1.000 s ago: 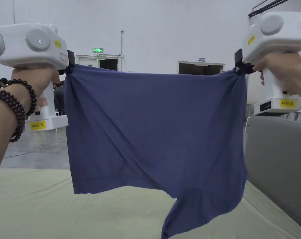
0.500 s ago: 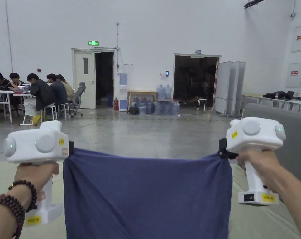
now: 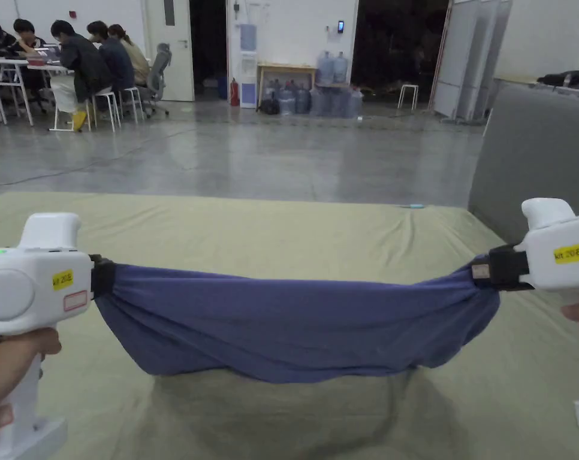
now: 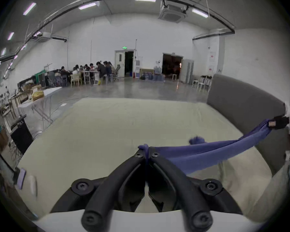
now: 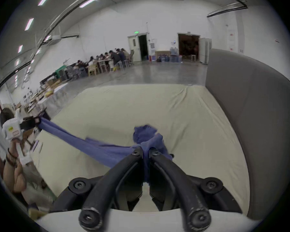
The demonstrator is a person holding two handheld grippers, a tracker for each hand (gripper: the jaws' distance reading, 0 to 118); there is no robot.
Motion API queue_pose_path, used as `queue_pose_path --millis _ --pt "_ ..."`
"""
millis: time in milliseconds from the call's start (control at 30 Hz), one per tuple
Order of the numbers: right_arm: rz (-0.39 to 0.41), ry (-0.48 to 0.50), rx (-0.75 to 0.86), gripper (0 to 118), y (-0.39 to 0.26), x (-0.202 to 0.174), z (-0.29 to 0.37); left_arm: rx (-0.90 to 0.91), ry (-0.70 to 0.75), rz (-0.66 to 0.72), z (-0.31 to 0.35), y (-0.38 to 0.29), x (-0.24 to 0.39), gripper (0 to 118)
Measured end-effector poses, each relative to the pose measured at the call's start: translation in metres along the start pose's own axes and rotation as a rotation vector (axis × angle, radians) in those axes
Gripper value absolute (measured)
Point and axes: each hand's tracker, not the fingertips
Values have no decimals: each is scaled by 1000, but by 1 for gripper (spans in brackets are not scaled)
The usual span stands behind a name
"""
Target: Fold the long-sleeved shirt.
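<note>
Pale green sheet (image 3: 282, 239), grey concrete floor (image 3: 252, 162)

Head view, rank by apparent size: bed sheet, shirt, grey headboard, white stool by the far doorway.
1. Sheet, the largest.
2. Shirt, stretched between the left gripper and right gripper.
3. Headboard, partly cut off by the frame, so its place against the shirt is unsure.
4. Stool, tiny because it is far off.
</note>
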Motion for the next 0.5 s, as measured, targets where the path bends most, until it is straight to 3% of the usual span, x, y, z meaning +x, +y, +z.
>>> queue_pose_path --millis 133,233,400,500 --pt "118 12 -154 2 -92 -8 24 -146 -68 -24 40 -85 0 0" --pt "94 106 -334 2 -161 -15 29 -280 -62 -52 51 -151 -2 0" --pt "139 130 -629 2 -255 -20 14 -519 -106 -35 57 -227 -10 0" --pt "165 145 -711 2 -285 -24 6 -578 -103 -86 61 -251 -10 0"
